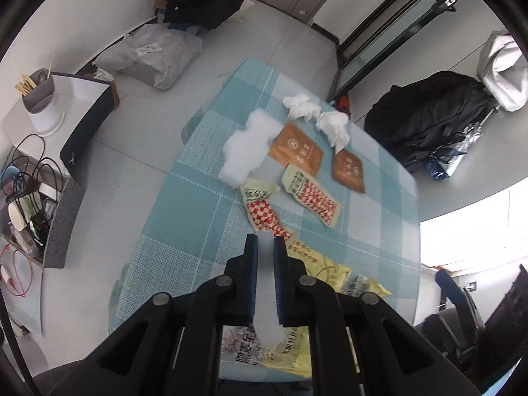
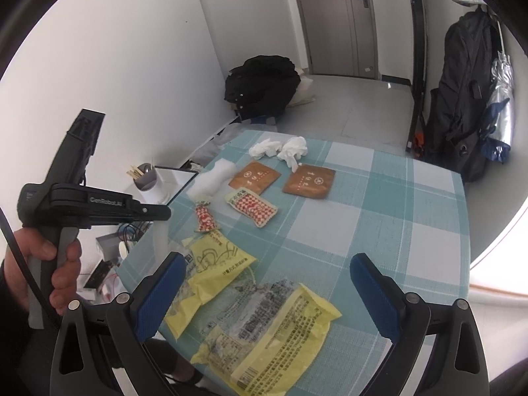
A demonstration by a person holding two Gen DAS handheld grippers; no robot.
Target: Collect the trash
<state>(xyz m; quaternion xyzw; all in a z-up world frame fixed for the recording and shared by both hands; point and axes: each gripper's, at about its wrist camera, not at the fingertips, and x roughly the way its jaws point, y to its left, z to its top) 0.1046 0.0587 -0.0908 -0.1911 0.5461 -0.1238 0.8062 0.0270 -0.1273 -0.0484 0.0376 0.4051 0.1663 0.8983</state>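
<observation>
Left gripper [image 1: 265, 242], jaws closed on a translucent white scrap [image 1: 266, 283], above the checked tablecloth [image 1: 198, 165]. Right gripper [image 2: 267, 283], jaws wide and empty, over yellow wrappers [image 2: 274, 330]; tissues [image 2: 280, 148] lie beyond.

A lived-in home room: checked tablecloth [image 2: 379, 198], door [image 2: 330, 19], backpack [image 2: 462, 99] against the wall, chopstick holder [image 1: 39, 99]

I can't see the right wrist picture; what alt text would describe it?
An open hand-held gripper hovers over crumpled yellow wrappers on a checked tablecloth. Beyond lie red-checked packets, brown sachets and white tissues; a hand holds another gripper at left.
</observation>
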